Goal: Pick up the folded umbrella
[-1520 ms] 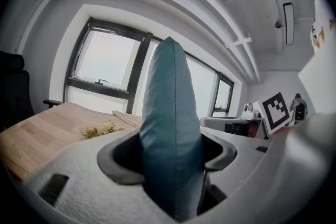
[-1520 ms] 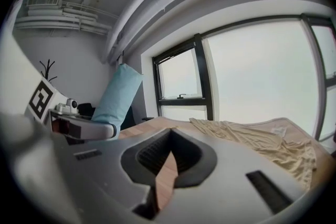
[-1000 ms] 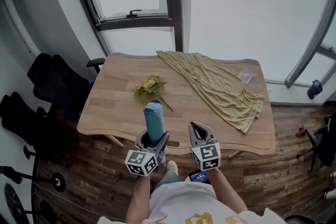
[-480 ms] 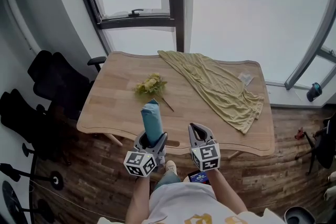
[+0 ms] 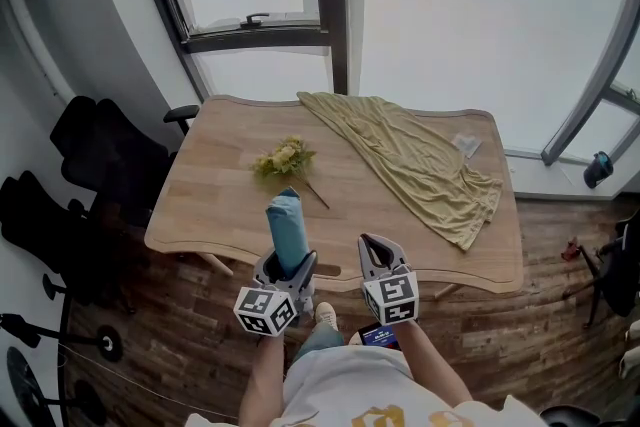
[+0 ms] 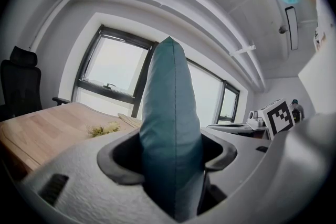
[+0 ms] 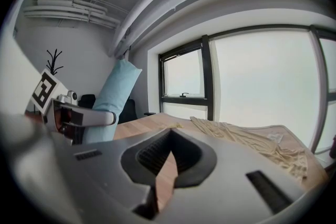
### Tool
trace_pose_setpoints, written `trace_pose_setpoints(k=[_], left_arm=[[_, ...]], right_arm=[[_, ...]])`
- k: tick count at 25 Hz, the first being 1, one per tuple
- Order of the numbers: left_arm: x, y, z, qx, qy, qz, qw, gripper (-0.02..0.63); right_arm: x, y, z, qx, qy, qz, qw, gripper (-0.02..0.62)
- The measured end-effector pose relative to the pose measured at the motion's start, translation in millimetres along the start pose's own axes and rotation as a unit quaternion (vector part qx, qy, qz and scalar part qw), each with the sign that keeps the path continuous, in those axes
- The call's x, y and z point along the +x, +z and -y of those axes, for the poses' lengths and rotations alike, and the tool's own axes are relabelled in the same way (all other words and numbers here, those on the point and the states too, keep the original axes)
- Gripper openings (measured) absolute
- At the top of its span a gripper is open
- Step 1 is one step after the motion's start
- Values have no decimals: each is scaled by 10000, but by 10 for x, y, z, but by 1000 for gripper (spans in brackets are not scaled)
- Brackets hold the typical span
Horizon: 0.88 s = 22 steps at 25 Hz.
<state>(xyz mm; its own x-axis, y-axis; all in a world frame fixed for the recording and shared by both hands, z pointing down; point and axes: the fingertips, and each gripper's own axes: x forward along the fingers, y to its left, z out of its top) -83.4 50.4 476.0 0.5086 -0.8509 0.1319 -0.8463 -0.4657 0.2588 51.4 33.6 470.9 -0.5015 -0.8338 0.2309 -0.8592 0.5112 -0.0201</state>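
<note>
The left gripper (image 5: 288,267) is clenched on the folded umbrella (image 5: 288,229), whose teal sleeve rises upright between its jaws, off the table (image 5: 215,205). Just to its right, the right gripper (image 5: 373,249) has its jaw tips together with nothing between them. Against the earlier frames little differs: both claws sit almost where they were, and the umbrella is lifted as before. Beyond the left claw a yellow flower sprig (image 5: 285,158) lies on the wood. Farther off, ahead of the right claw, spreads a pale yellow cloth (image 5: 420,165).
</note>
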Motion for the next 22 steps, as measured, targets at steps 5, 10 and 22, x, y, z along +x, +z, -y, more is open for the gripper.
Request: trace_pose_setpoints(k=[5,10,22], left_arm=[[22,5,-21,-19,23,-13,10000,307],[50,17,-16,-16,34,-9,10000,307],[125,-7,17,11,-4,-49,10000,307]], right_arm=[[11,-8,16,-14,27,-20,10000,11],[13,-12,44,-13,43,-29,10000,11],[39,-63,126,1,15,-53,10000,11]])
